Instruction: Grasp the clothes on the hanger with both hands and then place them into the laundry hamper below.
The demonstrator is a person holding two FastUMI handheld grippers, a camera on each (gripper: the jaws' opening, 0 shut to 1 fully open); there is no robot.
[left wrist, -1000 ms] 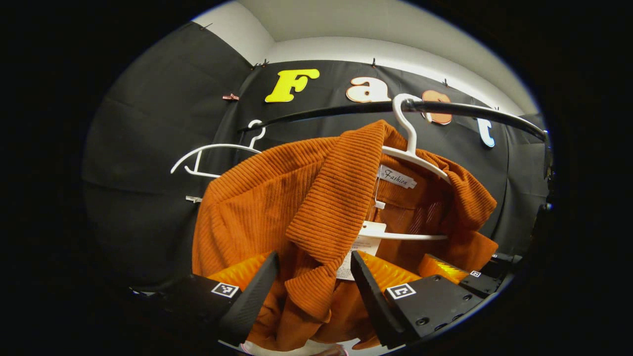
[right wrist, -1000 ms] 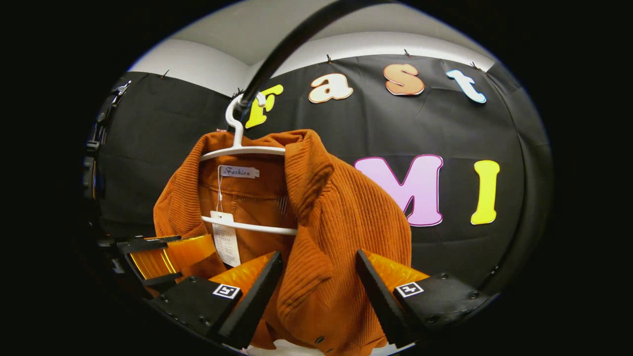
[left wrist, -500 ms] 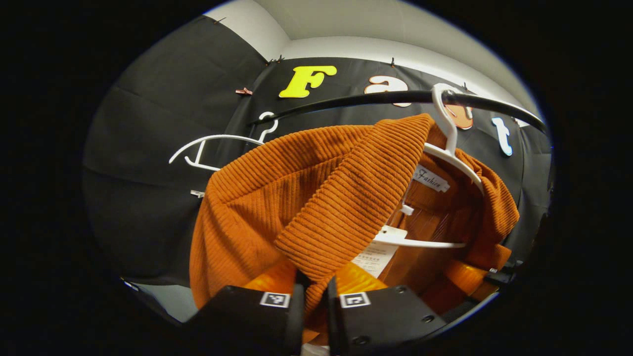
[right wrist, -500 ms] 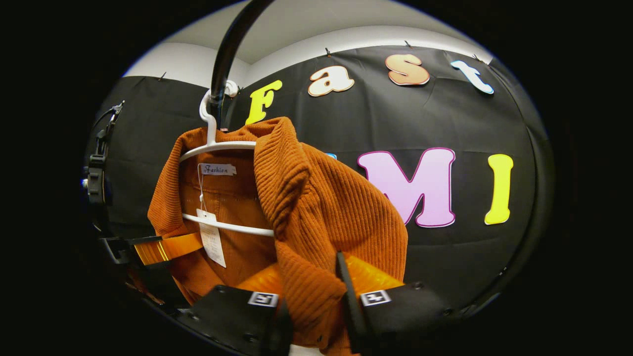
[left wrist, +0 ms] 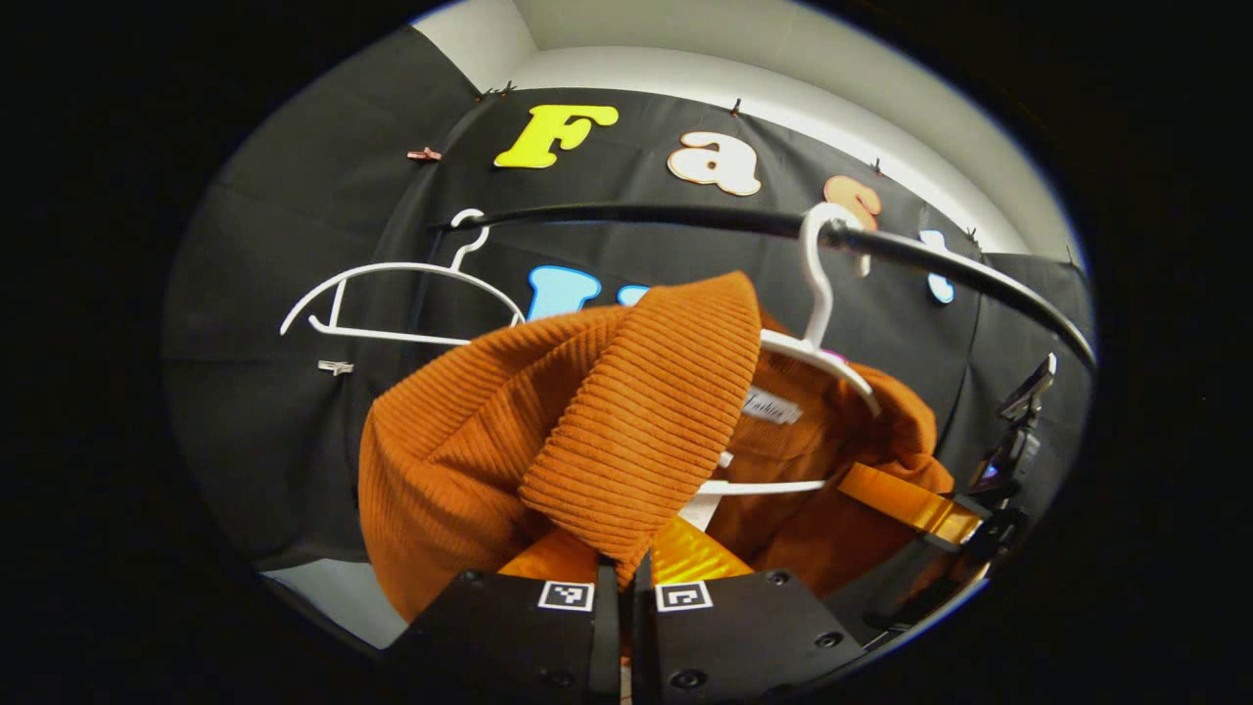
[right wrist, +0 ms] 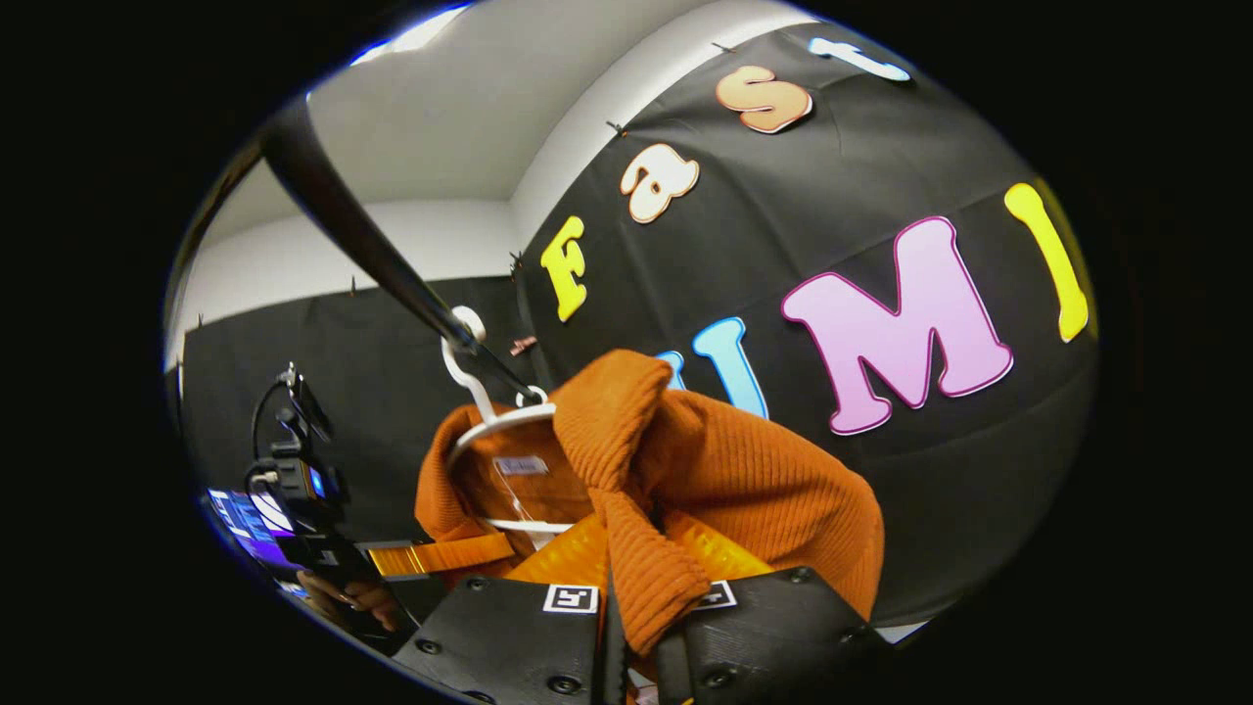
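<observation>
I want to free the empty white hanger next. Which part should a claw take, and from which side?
Probably the empty hanger's thin lower bar, approached from below: it runs level, with open space under it. The hook sits over the rail, so afterwards lift upward. Both claws are currently shut on the orange jacket.

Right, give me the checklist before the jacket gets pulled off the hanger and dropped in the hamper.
1. Left claw shut on the jacket front edge: ok.
2. Right claw shut on the jacket's other front edge: ok, cloth is pinched between its fingers.
3. Jacket free of the hanger: not ok, the collar is draped over the hanger's shoulders.
4. Hanger hook seated on the rail: ok.
5. Empty hanger farther along the rail clear of the jacket: ok, it hangs apart.
6. Hamper in position below: cannot tell.
</observation>
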